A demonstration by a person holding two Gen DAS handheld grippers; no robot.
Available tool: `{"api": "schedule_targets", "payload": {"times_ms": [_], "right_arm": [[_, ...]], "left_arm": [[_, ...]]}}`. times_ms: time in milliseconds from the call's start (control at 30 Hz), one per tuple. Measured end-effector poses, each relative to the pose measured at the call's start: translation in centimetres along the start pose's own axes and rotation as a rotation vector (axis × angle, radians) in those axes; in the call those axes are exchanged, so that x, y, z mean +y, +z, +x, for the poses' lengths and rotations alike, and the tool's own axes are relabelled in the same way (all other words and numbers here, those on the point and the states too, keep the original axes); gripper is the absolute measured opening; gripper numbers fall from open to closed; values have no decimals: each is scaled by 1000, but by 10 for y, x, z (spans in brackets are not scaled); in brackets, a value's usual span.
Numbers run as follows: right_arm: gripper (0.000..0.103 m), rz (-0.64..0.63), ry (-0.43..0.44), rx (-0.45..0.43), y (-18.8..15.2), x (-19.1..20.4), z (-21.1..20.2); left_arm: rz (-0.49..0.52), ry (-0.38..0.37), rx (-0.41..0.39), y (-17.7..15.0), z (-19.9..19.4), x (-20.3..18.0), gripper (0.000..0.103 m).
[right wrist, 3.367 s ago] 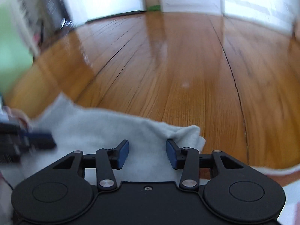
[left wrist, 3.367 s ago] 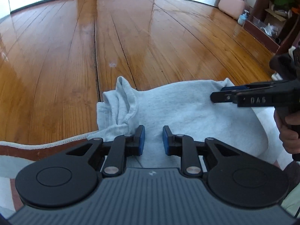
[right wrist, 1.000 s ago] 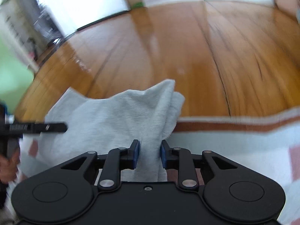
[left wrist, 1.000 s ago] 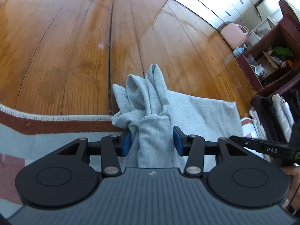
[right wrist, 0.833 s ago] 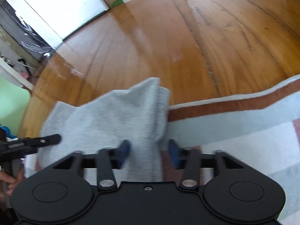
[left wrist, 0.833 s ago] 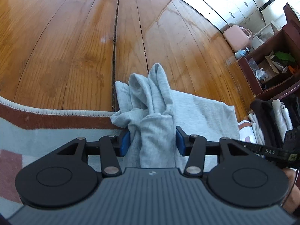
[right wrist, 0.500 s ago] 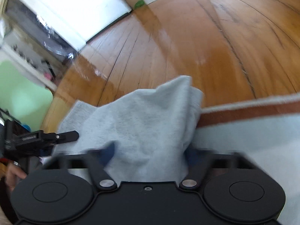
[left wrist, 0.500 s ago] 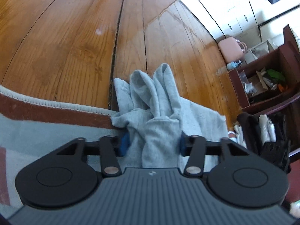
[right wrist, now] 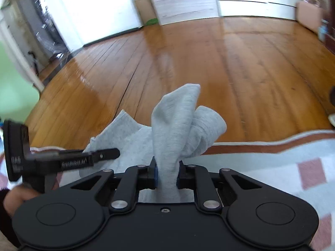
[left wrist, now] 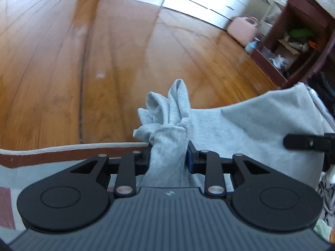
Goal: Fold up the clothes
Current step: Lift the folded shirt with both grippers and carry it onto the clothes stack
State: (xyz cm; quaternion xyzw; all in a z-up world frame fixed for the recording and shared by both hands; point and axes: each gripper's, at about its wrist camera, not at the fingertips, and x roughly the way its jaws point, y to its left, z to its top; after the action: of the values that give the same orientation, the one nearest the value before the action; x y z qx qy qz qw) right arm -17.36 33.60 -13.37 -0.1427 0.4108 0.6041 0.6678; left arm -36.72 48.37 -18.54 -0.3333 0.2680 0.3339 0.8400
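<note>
- Over the rug's (left wrist: 52, 156) far edge, your left gripper (left wrist: 168, 156) and right gripper (right wrist: 166, 174) each pinched a bunched corner.
- The grey garment (left wrist: 251, 129) sagged, soft and light.

Bright daylight, glare on wood floor (left wrist: 125, 48), motion blur, fisheye warping

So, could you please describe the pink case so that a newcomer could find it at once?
Follow the wooden floor to the far white drawers. The pink case stands there beside the dark shelf unit, the only pink, rounded item.
</note>
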Motion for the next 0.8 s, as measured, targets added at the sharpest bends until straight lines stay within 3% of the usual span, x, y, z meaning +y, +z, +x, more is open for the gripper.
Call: {"api": "schedule_targets", "payload": {"times_ms": [200,333,433,600,800], "right_arm": [[18,89,47,-4,5,-25,-57],[18,158,65,-55,10,-39,-85],[18,209,77,-152,10,-62,-127],[17,307,61,-340,12,-108,-206],[17,377,-46,-555,16,-163,-290]], "left_arm": [[61,-25,-26,7,-25,-57,27],[172,-25,-36,37,-32,-107,27],[280,-45,-28,73,-33,-152,27],[505,-124,-71,142,-29,-261,27],[684,-196,-99,189,-10,-388,27]]}}
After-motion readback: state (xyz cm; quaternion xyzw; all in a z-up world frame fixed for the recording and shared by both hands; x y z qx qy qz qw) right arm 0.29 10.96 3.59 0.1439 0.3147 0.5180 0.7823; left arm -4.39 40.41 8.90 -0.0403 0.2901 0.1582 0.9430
